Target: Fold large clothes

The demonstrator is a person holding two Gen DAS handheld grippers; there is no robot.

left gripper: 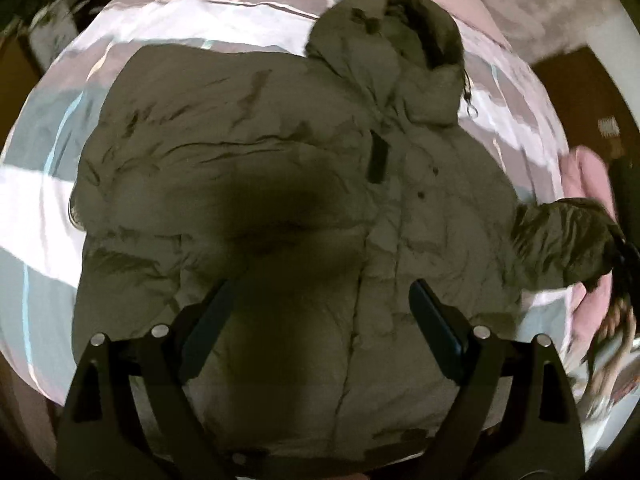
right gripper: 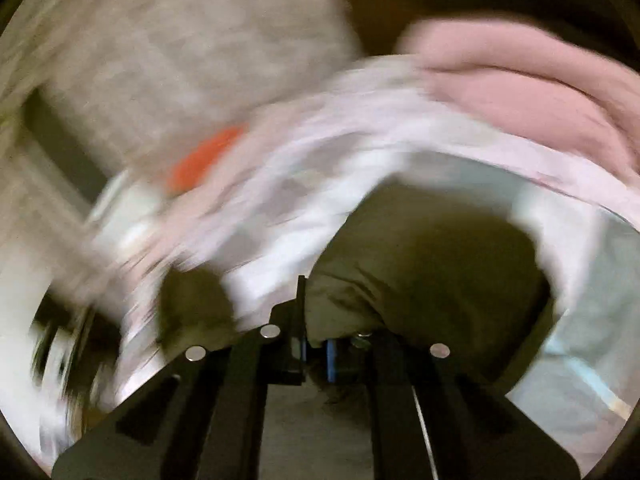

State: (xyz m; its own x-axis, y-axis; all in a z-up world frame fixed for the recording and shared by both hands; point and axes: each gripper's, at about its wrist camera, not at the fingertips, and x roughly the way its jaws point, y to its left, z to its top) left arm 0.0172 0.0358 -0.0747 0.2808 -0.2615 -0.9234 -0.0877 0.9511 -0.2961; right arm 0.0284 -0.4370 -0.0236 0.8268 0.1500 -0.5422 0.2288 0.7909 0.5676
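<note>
An olive puffer jacket [left gripper: 248, 152] lies spread on the bed, hood [left gripper: 392, 40] at the far side, front zipper running down the middle. My left gripper [left gripper: 320, 300] hovers open above its lower body, fingers apart, holding nothing. The jacket's right sleeve [left gripper: 560, 240] is lifted at the right edge. In the right wrist view my right gripper [right gripper: 316, 320] is shut on that olive sleeve [right gripper: 420, 272], which bulges out past the fingers. The view is motion-blurred.
The bed sheet [left gripper: 48, 184] is pink, white and pale blue patterned. A pink folded blanket [right gripper: 520, 80] lies at the bed's edge. An orange object [right gripper: 204, 156] sits far off. A dark wooden door [left gripper: 572, 92] stands beyond the bed.
</note>
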